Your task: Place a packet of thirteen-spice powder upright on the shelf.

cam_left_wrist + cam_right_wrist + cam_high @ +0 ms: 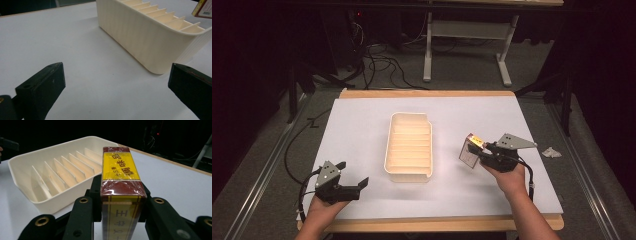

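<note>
A cream plastic tray (392, 145) with several slotted dividers stands mid-table on white paper; its wall (140, 47) and its rim (22, 185) face the two gripper cameras. My right gripper (477, 150), to the right of the tray and raised a little off the table, is shut on a small box (470, 150) wrapped in film, dark red with a yellow band and printed characters (121, 185). My left gripper (354, 176) rests near the front left of the paper, its jaws wide open with nothing between them. The box's corner (203, 8) peeks in beyond the tray.
The white paper (362, 125) covers a wooden tabletop (427, 93). A crumpled white scrap (551, 152) lies just off the paper's right edge. Cables (377, 65) and a desk frame (467, 45) stand on the dark floor beyond the table.
</note>
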{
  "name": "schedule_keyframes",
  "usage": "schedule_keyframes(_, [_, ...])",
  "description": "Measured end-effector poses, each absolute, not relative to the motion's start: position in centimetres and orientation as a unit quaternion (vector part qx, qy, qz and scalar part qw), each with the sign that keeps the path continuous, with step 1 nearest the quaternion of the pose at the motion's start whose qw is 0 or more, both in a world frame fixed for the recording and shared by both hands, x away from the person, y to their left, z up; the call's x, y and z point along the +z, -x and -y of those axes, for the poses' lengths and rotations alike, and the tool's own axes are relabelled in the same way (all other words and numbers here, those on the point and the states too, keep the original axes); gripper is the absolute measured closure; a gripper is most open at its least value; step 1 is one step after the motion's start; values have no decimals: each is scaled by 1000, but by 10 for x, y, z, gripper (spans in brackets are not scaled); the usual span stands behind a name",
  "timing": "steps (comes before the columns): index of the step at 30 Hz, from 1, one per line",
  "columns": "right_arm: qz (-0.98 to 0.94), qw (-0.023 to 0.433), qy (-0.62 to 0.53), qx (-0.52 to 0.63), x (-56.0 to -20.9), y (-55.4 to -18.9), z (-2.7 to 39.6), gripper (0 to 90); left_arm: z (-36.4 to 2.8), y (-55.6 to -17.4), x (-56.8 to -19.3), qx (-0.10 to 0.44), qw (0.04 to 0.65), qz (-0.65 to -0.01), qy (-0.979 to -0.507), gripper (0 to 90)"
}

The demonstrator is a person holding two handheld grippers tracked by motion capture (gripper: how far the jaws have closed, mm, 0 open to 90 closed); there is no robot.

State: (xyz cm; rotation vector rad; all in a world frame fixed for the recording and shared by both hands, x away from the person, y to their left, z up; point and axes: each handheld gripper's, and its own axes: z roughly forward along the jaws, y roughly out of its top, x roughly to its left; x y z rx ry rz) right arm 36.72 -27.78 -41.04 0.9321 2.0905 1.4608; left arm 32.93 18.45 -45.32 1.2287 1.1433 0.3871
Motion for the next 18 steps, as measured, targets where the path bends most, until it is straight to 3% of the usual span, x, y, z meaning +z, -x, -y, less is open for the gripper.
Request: schedule_keyframes(18, [-764, 208, -306, 529, -399, -379, 250, 694, -184, -328, -452, 170, 654, -500, -541, 13])
